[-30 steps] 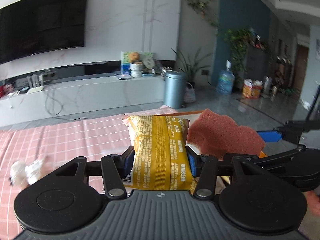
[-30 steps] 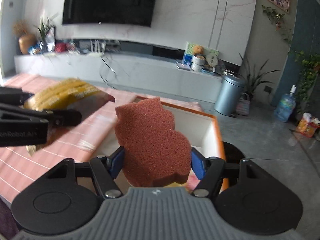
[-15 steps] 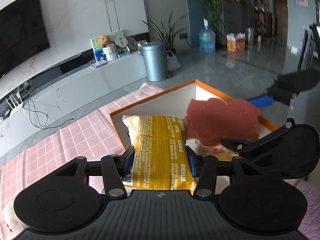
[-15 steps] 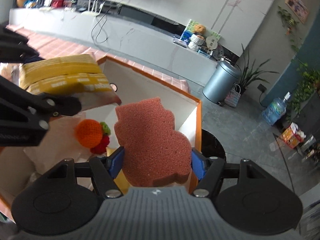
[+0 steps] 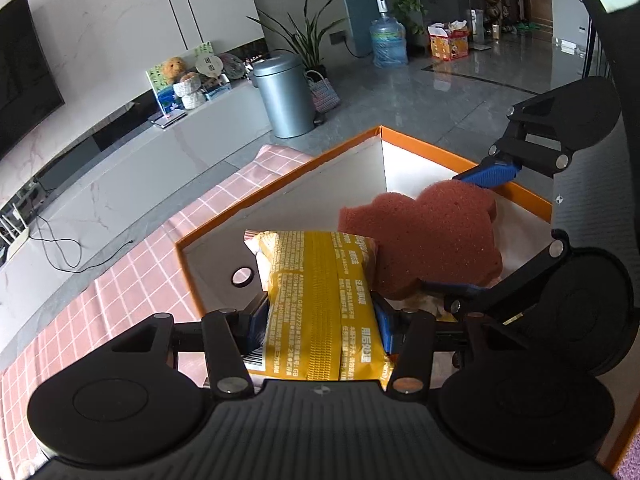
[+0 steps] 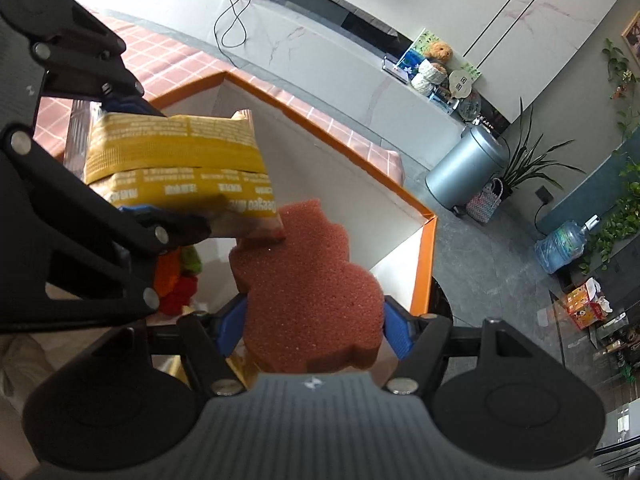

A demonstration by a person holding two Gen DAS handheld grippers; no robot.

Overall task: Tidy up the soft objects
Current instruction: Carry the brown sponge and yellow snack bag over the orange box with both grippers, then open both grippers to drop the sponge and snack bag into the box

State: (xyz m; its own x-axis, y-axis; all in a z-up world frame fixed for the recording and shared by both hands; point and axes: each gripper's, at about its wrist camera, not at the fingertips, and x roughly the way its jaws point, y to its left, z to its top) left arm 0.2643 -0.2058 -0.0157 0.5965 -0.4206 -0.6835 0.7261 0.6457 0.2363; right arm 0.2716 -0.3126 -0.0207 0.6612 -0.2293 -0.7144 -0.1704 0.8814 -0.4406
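My left gripper [image 5: 320, 320] is shut on a yellow soft packet [image 5: 316, 300] and holds it over the orange-rimmed white box [image 5: 280, 188]. My right gripper [image 6: 314, 330] is shut on a reddish-brown sponge [image 6: 308, 300] and holds it over the same box [image 6: 424, 248]. In the right wrist view the packet [image 6: 172, 160] and sponge overlap at their tips. The sponge also shows in the left wrist view [image 5: 432, 240], right of the packet. An orange and red knitted toy [image 6: 176, 284] lies inside the box.
The box sits on a table with a pink checked cloth [image 5: 132, 272]. Beyond the table edge are grey floor, a grey bin [image 5: 286, 96], a white TV bench [image 5: 120, 168] and plants. More soft items lie in the box bottom [image 6: 16, 360].
Both grippers have moved forward and tilted down over the box, coming closer together. The packet and sponge now hang inside the box rim, their tips meeting.
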